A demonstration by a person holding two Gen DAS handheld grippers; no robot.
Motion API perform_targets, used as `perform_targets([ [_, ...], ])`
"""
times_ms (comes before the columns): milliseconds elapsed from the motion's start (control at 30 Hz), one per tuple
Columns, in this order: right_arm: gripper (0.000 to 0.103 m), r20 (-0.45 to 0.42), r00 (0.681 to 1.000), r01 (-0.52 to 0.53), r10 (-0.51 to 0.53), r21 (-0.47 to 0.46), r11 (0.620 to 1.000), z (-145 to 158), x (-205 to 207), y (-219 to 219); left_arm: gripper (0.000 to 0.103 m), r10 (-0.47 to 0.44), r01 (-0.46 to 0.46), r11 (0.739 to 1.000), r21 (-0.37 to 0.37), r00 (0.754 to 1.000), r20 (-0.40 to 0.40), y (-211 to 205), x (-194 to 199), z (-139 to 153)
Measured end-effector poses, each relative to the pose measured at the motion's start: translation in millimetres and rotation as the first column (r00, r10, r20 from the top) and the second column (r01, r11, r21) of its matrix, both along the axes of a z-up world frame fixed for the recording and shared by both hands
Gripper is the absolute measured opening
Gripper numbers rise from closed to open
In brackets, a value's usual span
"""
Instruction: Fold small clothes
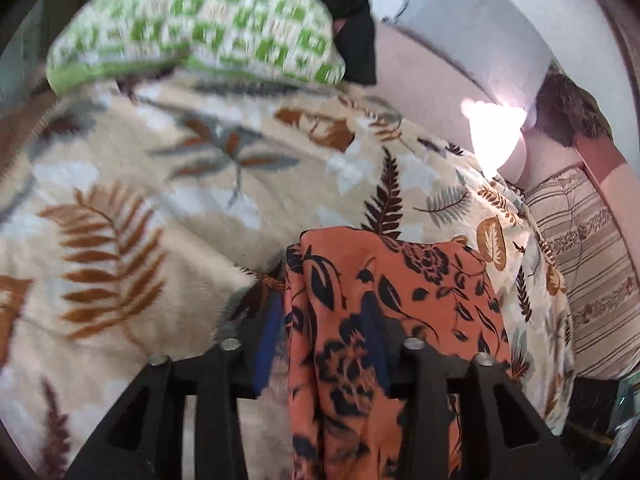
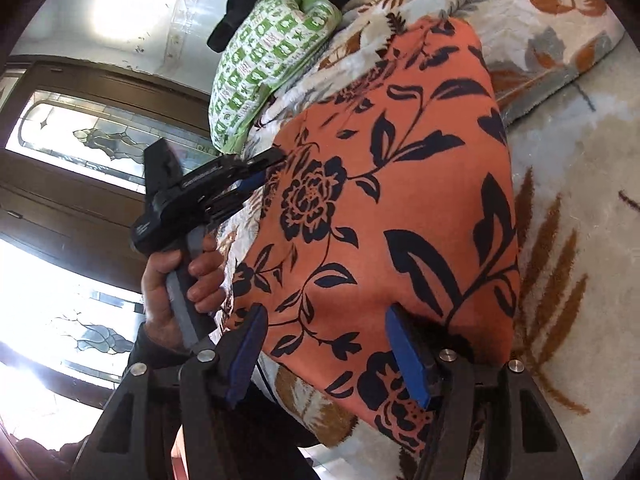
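thin orange floral cloth on fuzzy leaf-print blanket; left gripper pinches its edge, right gripper open astride it; the person's hand shows only in the right view.

Bedding: a cream blanket printed with brown and grey ferns.
Pillow: green-and-white checked pillow at the blanket's far edge.
Beside it: a crumpled black garment.
Background: a leaded-glass door in dark wood.
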State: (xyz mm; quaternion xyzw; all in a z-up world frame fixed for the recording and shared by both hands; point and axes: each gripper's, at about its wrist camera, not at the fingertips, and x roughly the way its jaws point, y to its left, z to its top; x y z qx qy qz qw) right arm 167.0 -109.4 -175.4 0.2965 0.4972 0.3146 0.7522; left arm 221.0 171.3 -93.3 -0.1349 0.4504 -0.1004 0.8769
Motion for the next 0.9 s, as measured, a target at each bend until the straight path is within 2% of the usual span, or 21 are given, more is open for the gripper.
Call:
perform_targets([
  [67, 0.065, 0.022, 1.0, 0.014, -0.014, 0.013, 1.0, 7, -8, -6, 0.058, 0.043, -0.049, 0.993, 0.106, 0.998, 0.055, -4, -28, 17],
  [133, 0.065, 0.048, 0.998, 0.037, -0.037, 0.001, 0.999, 14, -18, -11, 0.071, 0.063, -0.076, 0.984, 0.159, 0.994, 0.085, -7, -49, 27],
  [233, 0.065, 0.062, 0.996, 0.073, -0.071, -0.03, 0.997, 20, -30, -16, 0.073, 0.107, -0.134, 0.967, 0.216, 0.985, 0.134, -10, -84, 35],
  [300, 0.066, 0.075, 0.993, 0.091, -0.087, -0.046, 0.995, 25, -35, -17, 0.074, 0.121, -0.151, 0.959, 0.238, 0.984, 0.134, -10, -98, 35],
  [400, 0.066, 0.099, 0.99, 0.109, -0.102, -0.065, 0.992, 37, -39, -16, 0.074, 0.125, -0.151, 0.957, 0.248, 0.985, 0.118, -12, -111, 30],
  [533, 0.068, 0.135, 0.988, 0.087, -0.08, -0.042, 0.995, 50, -26, -6, 0.074, 0.11, -0.135, 0.958, 0.255, 0.988, 0.11, -17, -123, 26],
  [633, 0.07, 0.085, 0.993, 0.09, -0.086, -0.038, 0.995, 36, -2, 2, 0.074, 0.107, -0.13, 0.959, 0.251, 0.989, 0.104, -18, -126, 24],
  [700, 0.07, 0.0, 0.995, 0.104, -0.104, -0.054, 0.993, 11, 14, 1, 0.074, 0.11, -0.129, 0.959, 0.253, 0.99, 0.091, -19, -125, 21],
  [767, 0.07, -0.045, 0.989, 0.138, -0.138, -0.001, 0.99, 4, 17, -5, 0.074, 0.11, -0.126, 0.956, 0.264, 0.991, 0.073, -20, -123, 15],
  [900, 0.07, 0.029, 0.989, 0.145, -0.145, 0.024, 0.989, 34, 6, -16, 0.074, 0.108, -0.12, 0.957, 0.262, 0.992, 0.062, -19, -120, 6],
])
